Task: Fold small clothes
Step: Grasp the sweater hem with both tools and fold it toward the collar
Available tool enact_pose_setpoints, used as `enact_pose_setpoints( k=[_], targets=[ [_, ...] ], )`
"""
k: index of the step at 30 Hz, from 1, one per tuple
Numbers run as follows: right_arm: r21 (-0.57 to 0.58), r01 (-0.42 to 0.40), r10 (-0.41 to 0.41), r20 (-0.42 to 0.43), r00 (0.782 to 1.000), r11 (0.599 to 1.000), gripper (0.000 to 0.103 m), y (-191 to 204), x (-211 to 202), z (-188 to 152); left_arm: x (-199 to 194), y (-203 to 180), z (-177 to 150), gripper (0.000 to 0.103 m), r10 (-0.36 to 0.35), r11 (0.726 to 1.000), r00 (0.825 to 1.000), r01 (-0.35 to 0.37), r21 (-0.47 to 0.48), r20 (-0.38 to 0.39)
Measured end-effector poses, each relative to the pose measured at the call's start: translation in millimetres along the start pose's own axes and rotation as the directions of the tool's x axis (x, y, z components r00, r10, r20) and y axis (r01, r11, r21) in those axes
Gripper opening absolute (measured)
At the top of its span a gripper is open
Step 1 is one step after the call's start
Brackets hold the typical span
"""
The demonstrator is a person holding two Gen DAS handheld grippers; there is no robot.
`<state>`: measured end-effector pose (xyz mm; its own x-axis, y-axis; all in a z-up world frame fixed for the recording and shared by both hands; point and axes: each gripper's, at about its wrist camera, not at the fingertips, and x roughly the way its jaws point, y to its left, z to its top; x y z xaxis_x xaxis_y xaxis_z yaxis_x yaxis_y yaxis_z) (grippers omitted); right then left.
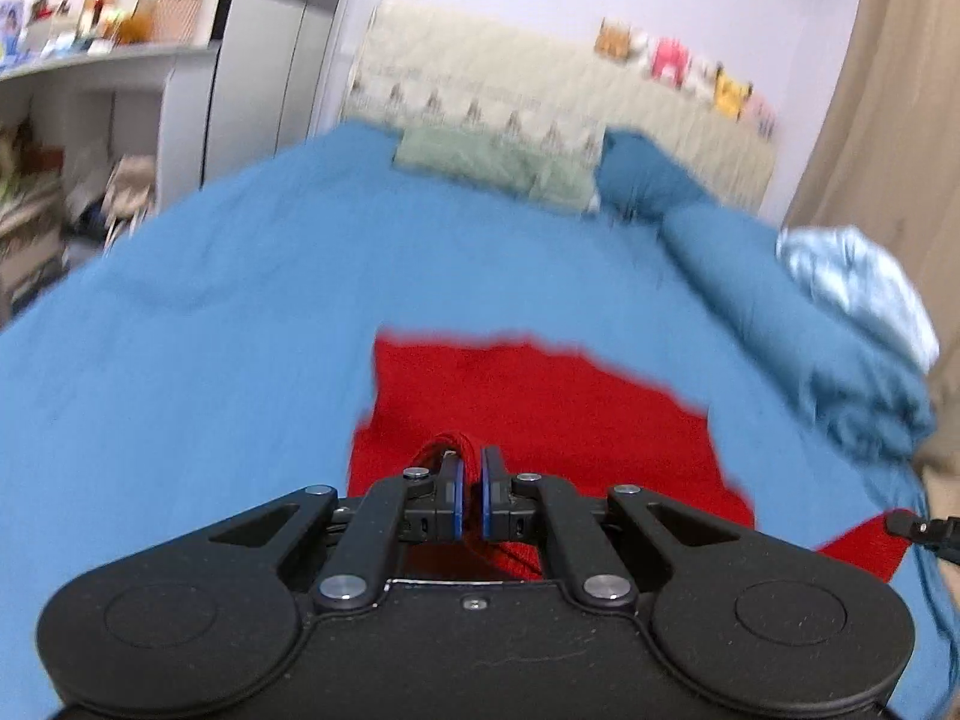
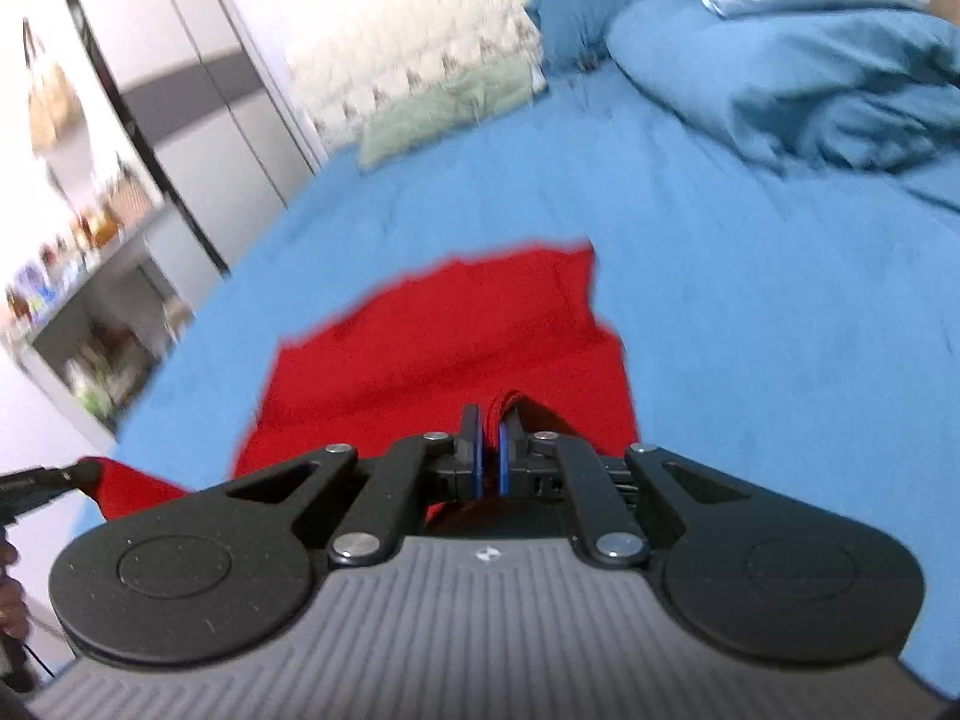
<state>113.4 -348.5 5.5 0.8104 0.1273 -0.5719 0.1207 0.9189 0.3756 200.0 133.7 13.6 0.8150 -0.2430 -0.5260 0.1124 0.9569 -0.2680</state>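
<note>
Both the left gripper and right gripper pinched the near edge of the red garment; carrying them forward level would probably keep the fold square on the bed.

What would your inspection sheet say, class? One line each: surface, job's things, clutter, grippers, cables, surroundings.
Surface: blue bedsheet, lightly creased.
Job's things: red garment spread on the sheet, near edge lifted by both grippers.
Clutter: bunched blue duvet, pale blue cloth, green pillow.
Grippers: left gripper and right gripper each pinch a red fold.
Cables: thin cord hanging at the bed's edge, blurred.
Surroundings: quilted headboard, grey wardrobe, crowded shelf.
</note>
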Motion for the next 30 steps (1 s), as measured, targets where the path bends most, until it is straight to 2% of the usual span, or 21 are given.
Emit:
enact_pose_setpoints(
  k=[2,5,10,15,18,20,21,22,23,24,25,26,28,30],
  targets=[
    [0.014,-0.008,0.008,0.03,1.0,1.0,0.02,2.1,27.8,41.3,32.9,-4.2,34.1,0.005,0.013,1.0,0.999,-0.013,0.011,0.049],
    [0.054,0.005,-0.007,0.048,0.999,0.999,0.02,12.0,83.7,97.8,94.5,0.2,73.4,0.005,0.044,0.999,0.996,-0.043,-0.012,0.076],
    [0.107,0.074,-0.075,0.008,0.997,0.991,0.02,9.3,202.4,151.4,217.9,3.3,98.3,0.005,0.119,0.993,0.992,-0.118,-0.017,0.048],
    [0.157,0.086,-0.081,-0.042,0.996,0.984,0.02,-25.9,317.3,146.5,320.6,26.3,79.8,0.005,0.181,0.982,0.982,-0.184,-0.051,-0.053],
    [0.136,0.076,-0.069,-0.06,0.996,0.988,0.02,-36.3,359.2,136.3,352.9,40.2,72.3,0.005,0.21,0.974,0.973,-0.216,-0.066,-0.094],
    [0.114,0.079,-0.072,-0.064,0.995,0.99,0.02,-39.6,371.2,131.4,363.9,50.1,70.1,0.006,0.208,0.971,0.97,-0.22,-0.096,-0.125],
    [0.103,0.079,-0.073,-0.064,0.995,0.992,0.021,-40.8,376.2,131.1,364.6,53.2,71.7,0.01,0.217,0.967,0.968,-0.232,-0.109,-0.128],
    [0.092,0.085,-0.079,-0.064,0.995,0.992,0.024,-41.6,378.1,130.2,361.5,55.9,71.7,0.025,0.23,0.962,0.965,-0.245,-0.121,-0.126],
    [0.083,0.103,-0.098,-0.059,0.993,0.991,0.036,-41.5,376.6,129.5,356.7,55.9,72.5,0.039,0.237,0.96,0.963,-0.253,-0.121,-0.128],
    [0.07,0.107,-0.103,-0.052,0.993,0.992,0.051,-38.3,370.4,126.8,347.1,54.2,72.9,0.066,0.237,0.962,0.964,-0.25,-0.111,-0.119],
    [0.044,0.104,-0.102,-0.03,0.994,0.994,0.076,-30.1,363.0,123.4,336.1,48.3,69.2,0.079,0.234,0.965,0.967,-0.244,-0.093,-0.099],
    [-0.005,0.102,-0.102,0.003,0.995,0.995,0.103,-20.7,349.2,116.9,324.9,41.1,66.6,0.083,0.224,0.972,0.971,-0.229,-0.06,-0.08],
    [-0.132,0.103,-0.099,0.035,0.994,0.986,0.103,0.0,329.8,103.5,307.8,24.9,54.0,0.091,0.19,0.982,0.979,-0.188,0.03,-0.071],
    [-0.229,0.059,-0.066,-0.024,0.998,0.972,0.103,13.9,327.0,87.6,304.5,14.3,36.8,0.091,0.174,0.98,0.979,-0.162,0.112,-0.107]
  ],
)
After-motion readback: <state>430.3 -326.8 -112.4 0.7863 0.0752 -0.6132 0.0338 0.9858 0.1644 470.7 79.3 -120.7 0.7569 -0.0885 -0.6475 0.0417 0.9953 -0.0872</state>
